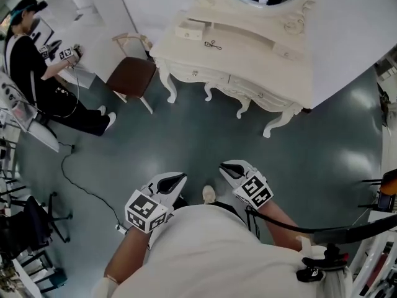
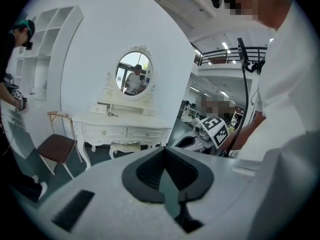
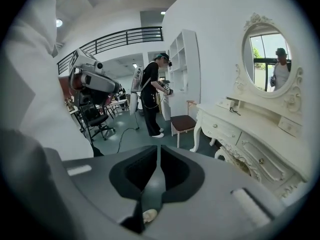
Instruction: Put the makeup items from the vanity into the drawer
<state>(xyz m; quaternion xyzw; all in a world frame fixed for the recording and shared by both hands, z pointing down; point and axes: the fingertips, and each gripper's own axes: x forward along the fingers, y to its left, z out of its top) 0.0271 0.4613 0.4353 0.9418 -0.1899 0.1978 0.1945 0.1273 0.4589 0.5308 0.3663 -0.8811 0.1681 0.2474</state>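
The left gripper (image 1: 178, 179) and right gripper (image 1: 226, 167) sit clenched and empty at the person's waist, well apart from the vanity (image 1: 260, 61). Best to walk up squarely, then open a drawer (image 1: 193, 74); its front is closed, contents unseen. A small dark makeup item (image 1: 212, 45) lies on the vanity top.

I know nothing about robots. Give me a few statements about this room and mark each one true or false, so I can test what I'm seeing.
1. The left gripper and right gripper both have their jaws together and hold nothing. True.
2. The drawers of the vanity stand open. False: they are closed.
3. A chair with a brown seat stands beside the vanity. True.
4. Both grippers rest on the vanity top. False: they are held close to the person's body, apart from it.
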